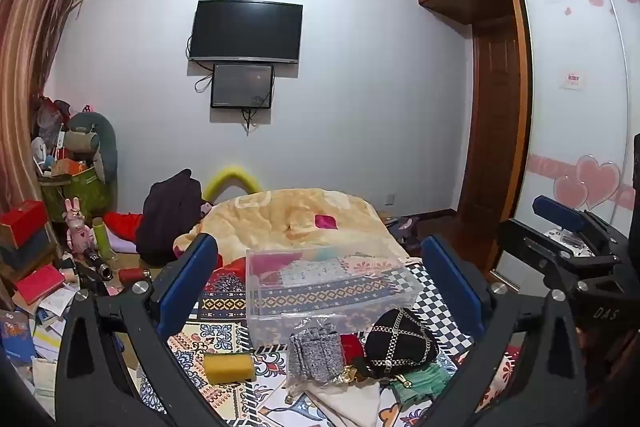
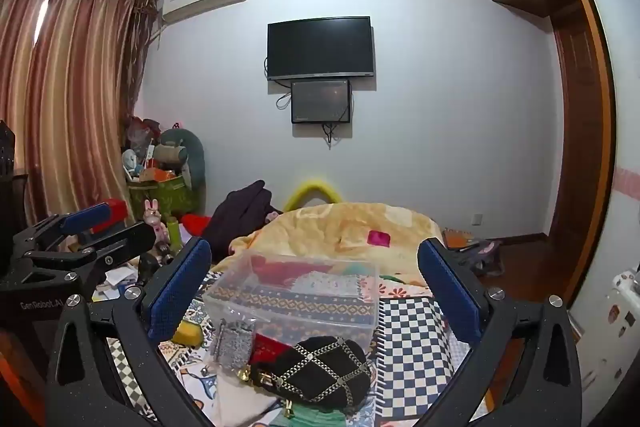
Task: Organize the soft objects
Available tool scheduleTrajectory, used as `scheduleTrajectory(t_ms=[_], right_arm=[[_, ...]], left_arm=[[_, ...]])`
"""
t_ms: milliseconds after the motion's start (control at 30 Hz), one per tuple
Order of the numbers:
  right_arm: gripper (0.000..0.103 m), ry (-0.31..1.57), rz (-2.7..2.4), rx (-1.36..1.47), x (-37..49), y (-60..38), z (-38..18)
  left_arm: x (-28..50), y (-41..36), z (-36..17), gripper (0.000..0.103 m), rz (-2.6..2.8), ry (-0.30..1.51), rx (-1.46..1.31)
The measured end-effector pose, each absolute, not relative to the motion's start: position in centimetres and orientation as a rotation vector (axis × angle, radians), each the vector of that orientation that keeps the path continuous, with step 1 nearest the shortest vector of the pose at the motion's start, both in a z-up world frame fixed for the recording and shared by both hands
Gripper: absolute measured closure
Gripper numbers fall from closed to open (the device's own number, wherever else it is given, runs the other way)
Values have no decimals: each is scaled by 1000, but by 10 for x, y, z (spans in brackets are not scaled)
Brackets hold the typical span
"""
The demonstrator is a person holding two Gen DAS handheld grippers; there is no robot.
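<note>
While both tools are hovering above the bed with nothing held, the work is judged to be standing at its opening step: selection of a first item. The left gripper (image 1: 320,291) is showing its jaws spread wide and empty; the right gripper (image 2: 316,291) is showing the same, wide and empty.

Nearest the cameras, the soft items are lying in a loose cluster on the patterned bedcover (image 1: 224,331): a black chain-trimmed hat (image 1: 400,341), a grey knit piece in a clear bag (image 1: 316,351) just beside it, a red item (image 1: 351,345) showing between the two, a yellow sponge (image 1: 229,367) apart to the left, and green cloth (image 1: 424,383) partly under the hat. Just beyond them, the clear plastic box (image 1: 332,291) is sitting open-topped, apparently empty; the patterns seen through its walls are those of the bedding.

The next move is likely calling for one gripper to descend on an outlying item, such as the sponge or the hat, close on it, and carry it over the box rim. Loose fabric and the slippery bag may be demanding a deep bite.

Farther on, a cream blanket (image 1: 296,215) is covering the bed's far end. Beyond it, a wall-mounted television (image 1: 246,31) is hanging on the pale wall, with curtains (image 2: 68,87) at left and a wardrobe (image 1: 576,87) at right.
</note>
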State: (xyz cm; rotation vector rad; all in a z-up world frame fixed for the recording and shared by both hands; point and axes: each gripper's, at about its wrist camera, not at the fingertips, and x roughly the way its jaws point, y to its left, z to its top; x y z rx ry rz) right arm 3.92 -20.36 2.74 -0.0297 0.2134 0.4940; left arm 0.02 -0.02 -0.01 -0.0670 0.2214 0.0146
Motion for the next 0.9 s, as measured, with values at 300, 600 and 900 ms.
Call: scheduleTrajectory(t_ms=[300, 600, 900], right_arm=[[0, 216, 492, -26, 38, -199, 28], [0, 216, 501, -13, 36, -201, 29], [0, 209, 505, -6, 33, -204, 31]], left_arm=[[-4, -3, 4, 0, 11, 204, -50], [-4, -5, 4, 0, 18, 198, -40], [-6, -4, 3, 0, 22, 195, -36]])
